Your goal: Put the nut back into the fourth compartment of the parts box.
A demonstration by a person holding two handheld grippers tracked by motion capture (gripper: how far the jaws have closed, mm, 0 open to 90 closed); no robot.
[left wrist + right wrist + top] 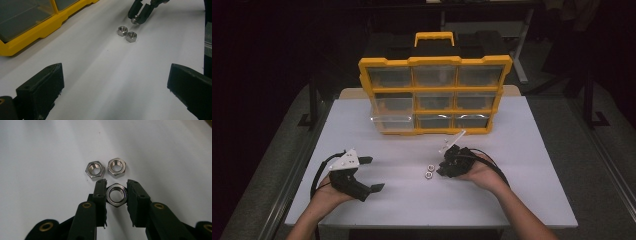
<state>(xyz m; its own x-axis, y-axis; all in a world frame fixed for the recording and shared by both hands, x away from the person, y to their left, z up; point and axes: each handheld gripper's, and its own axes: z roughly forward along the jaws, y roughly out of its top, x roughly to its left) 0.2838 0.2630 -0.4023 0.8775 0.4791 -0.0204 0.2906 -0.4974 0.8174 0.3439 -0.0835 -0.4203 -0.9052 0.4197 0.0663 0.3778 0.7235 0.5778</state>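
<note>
Left gripper (373,174): rests on the white table (532,200) at the near left, jaws wide apart with nothing between them — idle, well apart from the nuts.

Organiser (434,95): a yellow case of clear drawers stands upright at the far middle of the table; its lower-left drawer (391,122) looks pulled out a little, the others look shut. What lies inside any drawer I cannot tell.

Loose nuts: two steel hex nuts lie flat on the table, touching or nearly so — one (95,169) on the left and one (116,167) on the right in the right gripper view, just beyond the right gripper's tips. In the high view they lie between the two hands, nearer the right one.

Held nut (116,194): a third hex nut sits between the right jaws, bore facing the camera, flats against the pads.

Right gripper (116,192): low over the table at the near right, jaws clamped on the held nut. From the left gripper view the nut shows at its tips, at or barely above the surface — whether it has cleared the table I cannot tell.

Done, as I judge it: one nut of three is gripped.

Left, as I judge it: lifting it clear, carrying it to the organiser — likely the pulled-out drawer — and then doing the same for the two loose nuts.
</note>
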